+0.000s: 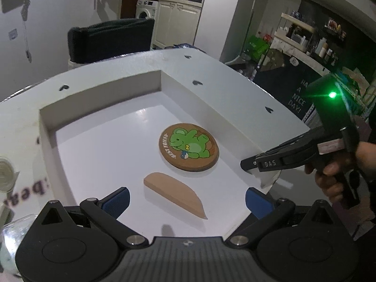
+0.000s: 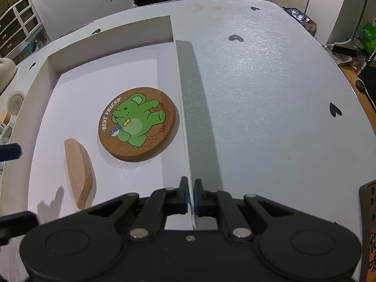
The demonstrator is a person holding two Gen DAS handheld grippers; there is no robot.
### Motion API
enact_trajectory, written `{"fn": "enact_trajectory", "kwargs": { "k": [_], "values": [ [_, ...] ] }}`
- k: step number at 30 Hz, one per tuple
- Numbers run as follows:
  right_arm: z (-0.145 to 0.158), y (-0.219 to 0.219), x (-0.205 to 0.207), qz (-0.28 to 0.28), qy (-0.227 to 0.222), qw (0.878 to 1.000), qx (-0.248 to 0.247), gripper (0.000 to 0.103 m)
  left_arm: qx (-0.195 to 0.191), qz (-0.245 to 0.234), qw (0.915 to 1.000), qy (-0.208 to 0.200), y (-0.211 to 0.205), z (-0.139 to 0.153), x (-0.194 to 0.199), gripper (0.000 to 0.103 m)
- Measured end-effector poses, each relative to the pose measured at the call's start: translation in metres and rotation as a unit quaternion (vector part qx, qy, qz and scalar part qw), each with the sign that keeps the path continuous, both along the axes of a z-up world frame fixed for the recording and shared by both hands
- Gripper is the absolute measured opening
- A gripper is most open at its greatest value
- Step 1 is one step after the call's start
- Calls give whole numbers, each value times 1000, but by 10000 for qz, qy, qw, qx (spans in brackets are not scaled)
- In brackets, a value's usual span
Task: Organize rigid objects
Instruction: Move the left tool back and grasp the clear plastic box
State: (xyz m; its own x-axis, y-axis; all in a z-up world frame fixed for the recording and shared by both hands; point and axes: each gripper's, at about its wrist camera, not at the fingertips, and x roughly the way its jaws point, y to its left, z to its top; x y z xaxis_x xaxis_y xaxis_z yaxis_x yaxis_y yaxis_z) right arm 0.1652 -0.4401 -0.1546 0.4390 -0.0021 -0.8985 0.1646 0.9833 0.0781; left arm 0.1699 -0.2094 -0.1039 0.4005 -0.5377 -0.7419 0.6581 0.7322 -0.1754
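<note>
1. The wooden wedge (image 1: pixel 175 193) lies flat in the white box (image 1: pixel 101 98), lower centre of frame, just below the round coaster (image 1: pixel 189 150).
2. It looks light, stiff and smooth; take it across its narrow width.
3. The left gripper (image 1: pixel 186 202) hangs released above it; the right gripper (image 2: pixel 190 196) is clenched on the box wall.

Background stuff: a white washing machine (image 1: pixel 146 11) in the back, dark chair (image 1: pixel 110 40) behind the table, green bag (image 1: pixel 257 45), and cluttered shelves (image 1: pixel 303 33), bottles maybe.
</note>
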Motion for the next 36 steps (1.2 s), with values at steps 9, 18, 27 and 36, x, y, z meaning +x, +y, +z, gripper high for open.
{"fn": "enact_trajectory", "kwargs": {
  "k": [9, 18, 27, 36],
  "values": [
    [0, -1, 1, 50, 8, 10000, 19, 6, -216, 666, 9974, -185, 41, 21, -9, 103],
    [0, 0, 0, 55, 4, 10000, 12, 6, -402, 1618, 9858, -183, 97, 23, -10, 103],
    [0, 1, 1, 61, -2, 10000, -26, 6, -36, 2559, 9665, -179, 145, 2, -3, 103],
    [0, 2, 1, 61, -3, 10000, -41, 7, 71, 2948, 9554, 127, 166, -32, 8, 79]
  ]
}}
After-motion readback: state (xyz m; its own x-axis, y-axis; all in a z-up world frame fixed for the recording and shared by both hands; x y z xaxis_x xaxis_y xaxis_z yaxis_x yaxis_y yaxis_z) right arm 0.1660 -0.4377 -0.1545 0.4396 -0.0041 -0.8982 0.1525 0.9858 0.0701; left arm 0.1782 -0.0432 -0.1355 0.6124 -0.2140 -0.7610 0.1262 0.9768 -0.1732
